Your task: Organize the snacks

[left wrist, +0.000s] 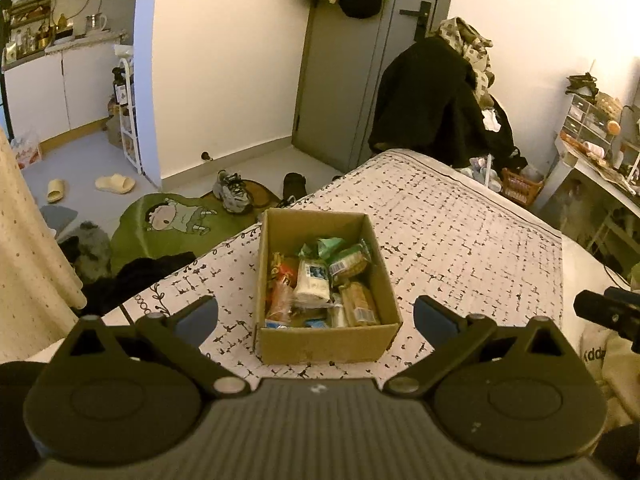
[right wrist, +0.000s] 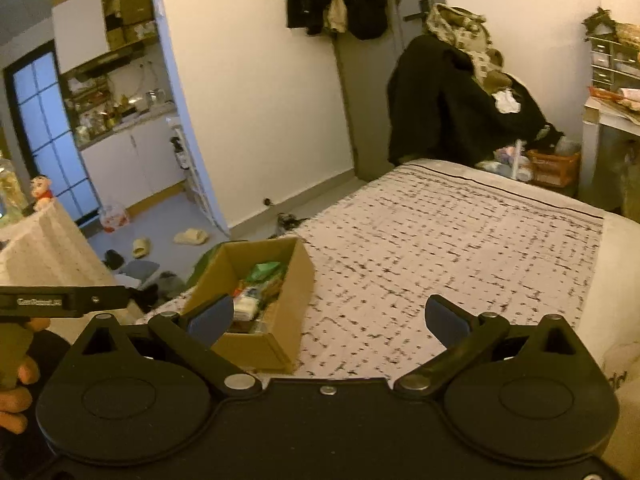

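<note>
The bed (left wrist: 460, 224) fills most of both views, covered by a pale quilted spread with a grid of small dark stitched marks and a vine border along one edge. On it, near the left edge, sits an open cardboard box (left wrist: 328, 342) of plain brown corrugated board, rectangular, with no lid. Inside lie the snacks (left wrist: 320, 284): crinkled plastic packets, a white pouch with a blue label, a green wrapper, an orange one and a clear pack of tan biscuits. Their print is too small to read.

The left gripper (left wrist: 316, 316) points downward at the box, level across, its black arms spread wide and its blue pads on either side of the carton, touching nothing. The right gripper (right wrist: 330, 318) tilts down over the spread to the right of the box, its jaws likewise released and empty; one blue pad overlaps the carton's near corner in view.

At the left edge of the right wrist view, fingers (right wrist: 16, 404) wrap a handle below a black bar with small white lettering that is blurred.
</note>
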